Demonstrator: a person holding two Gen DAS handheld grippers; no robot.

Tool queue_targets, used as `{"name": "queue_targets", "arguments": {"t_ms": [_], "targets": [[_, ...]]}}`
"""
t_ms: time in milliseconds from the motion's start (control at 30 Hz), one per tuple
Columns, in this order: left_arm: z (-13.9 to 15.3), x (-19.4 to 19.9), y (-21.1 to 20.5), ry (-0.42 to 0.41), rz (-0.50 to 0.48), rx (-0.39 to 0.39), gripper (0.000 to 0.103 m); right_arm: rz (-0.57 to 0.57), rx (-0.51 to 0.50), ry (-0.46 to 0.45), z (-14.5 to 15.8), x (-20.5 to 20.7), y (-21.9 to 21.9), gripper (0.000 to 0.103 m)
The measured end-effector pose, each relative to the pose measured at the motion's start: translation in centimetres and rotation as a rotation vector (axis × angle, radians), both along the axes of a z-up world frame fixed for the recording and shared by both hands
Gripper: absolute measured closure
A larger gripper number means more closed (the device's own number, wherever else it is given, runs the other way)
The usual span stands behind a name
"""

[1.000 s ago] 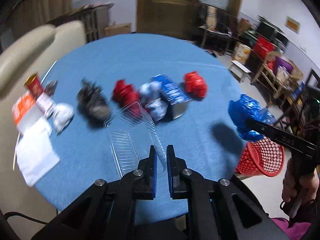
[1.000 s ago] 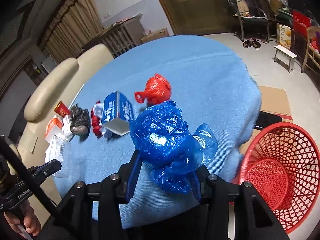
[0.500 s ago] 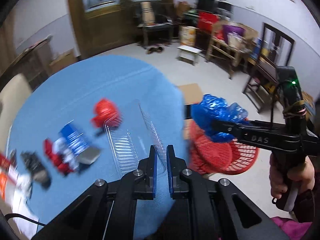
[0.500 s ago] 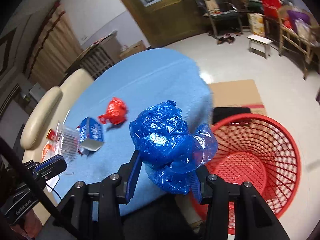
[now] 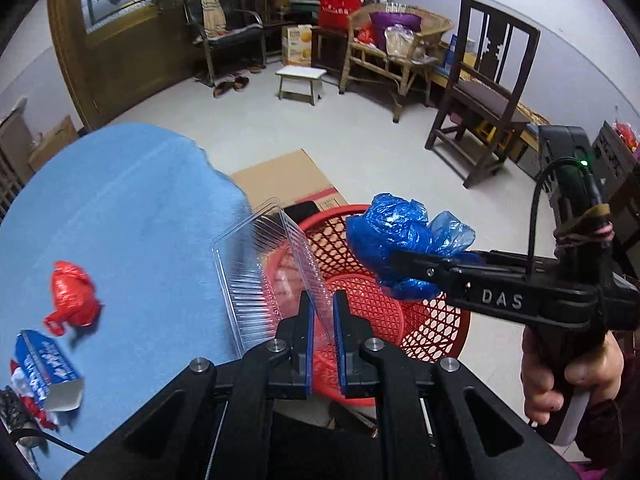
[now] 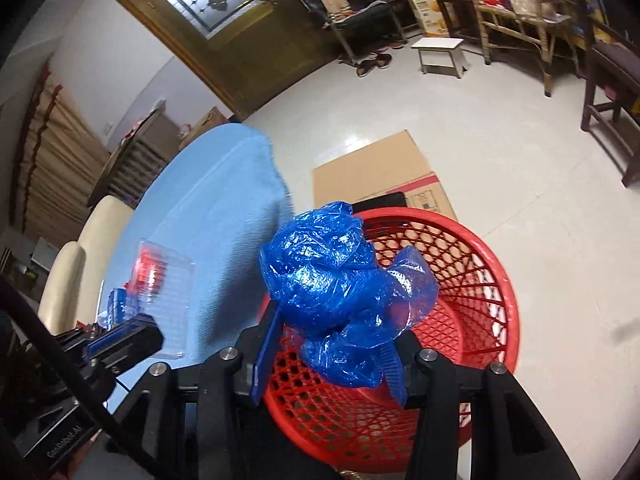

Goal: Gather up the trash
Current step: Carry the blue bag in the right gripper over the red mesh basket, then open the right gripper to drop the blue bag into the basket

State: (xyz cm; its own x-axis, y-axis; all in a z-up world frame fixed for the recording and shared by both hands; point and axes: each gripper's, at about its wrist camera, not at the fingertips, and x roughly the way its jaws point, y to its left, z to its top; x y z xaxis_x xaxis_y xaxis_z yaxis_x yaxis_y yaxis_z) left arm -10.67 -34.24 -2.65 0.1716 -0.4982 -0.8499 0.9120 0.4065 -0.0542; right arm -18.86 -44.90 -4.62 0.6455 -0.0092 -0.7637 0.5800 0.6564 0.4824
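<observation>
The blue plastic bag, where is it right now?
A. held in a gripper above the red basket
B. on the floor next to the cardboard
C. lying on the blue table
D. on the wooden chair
A: the blue plastic bag sits between the fingers of the right gripper, with the red basket open right beneath it.

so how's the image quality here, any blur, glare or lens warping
Left wrist view: sharp in the middle, heavy fisheye bend with dark corners; red bag on the blue tablecloth slightly smeared. Right wrist view: same warping, ceiling light glaring off the floor, sheen on the blue bag, clear tray blurry.
</observation>
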Motion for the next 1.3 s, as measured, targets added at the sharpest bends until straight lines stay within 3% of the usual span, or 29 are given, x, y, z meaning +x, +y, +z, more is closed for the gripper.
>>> {"name": "queue_targets", "arguments": {"t_ms": [267, 400, 433, 600, 700, 867, 1100, 1300], "targets": [[-1.4, -0.5, -2.6, 0.026, -0.017, 0.027, 0.091, -0.025, 0.067, 0.013, -1.8, -1.0, -1.4, 0.045], [-1.5, -0.6, -2.9, 0.027, -0.008, 0.017, 0.052, -0.048, 0.066, -0.008, -1.7, -1.7, -2.1, 0.038], [-1.4, -0.6, -2.8, 0.024, -0.008, 0.007, 0.049, -0.058, 0.062, -0.012, -1.6, -1.8, -2.4, 0.038], [-0.7, -0.1, -1.6, 0.023, 0.009, -0.012, 0.049, -0.161, 0.015, -0.024, -0.7, -3.5, -4.0, 0.038], [-0.3, 0.6, -0.1, 0.029, 0.049, -0.021, 0.049, -0.245, -0.013, 0.036, -1.1, -4.4, -5.5, 0.038], [0.9, 1.6, 3.8, -0.019, 0.129, -0.038, 0.045, -0.358, 0.080, 0.128, -4.2, -5.9, -7.5, 0.038], [2.2, 4.0, 10.6, -0.119, 0.332, -0.041, 0.043, -0.319, 0.144, 0.181, -6.5, -4.6, -5.6, 0.037], [2.2, 5.6, 15.7, -0.115, 0.458, -0.051, 0.042, -0.269, 0.147, 0.189, -6.9, -3.2, -3.7, 0.036]]}}
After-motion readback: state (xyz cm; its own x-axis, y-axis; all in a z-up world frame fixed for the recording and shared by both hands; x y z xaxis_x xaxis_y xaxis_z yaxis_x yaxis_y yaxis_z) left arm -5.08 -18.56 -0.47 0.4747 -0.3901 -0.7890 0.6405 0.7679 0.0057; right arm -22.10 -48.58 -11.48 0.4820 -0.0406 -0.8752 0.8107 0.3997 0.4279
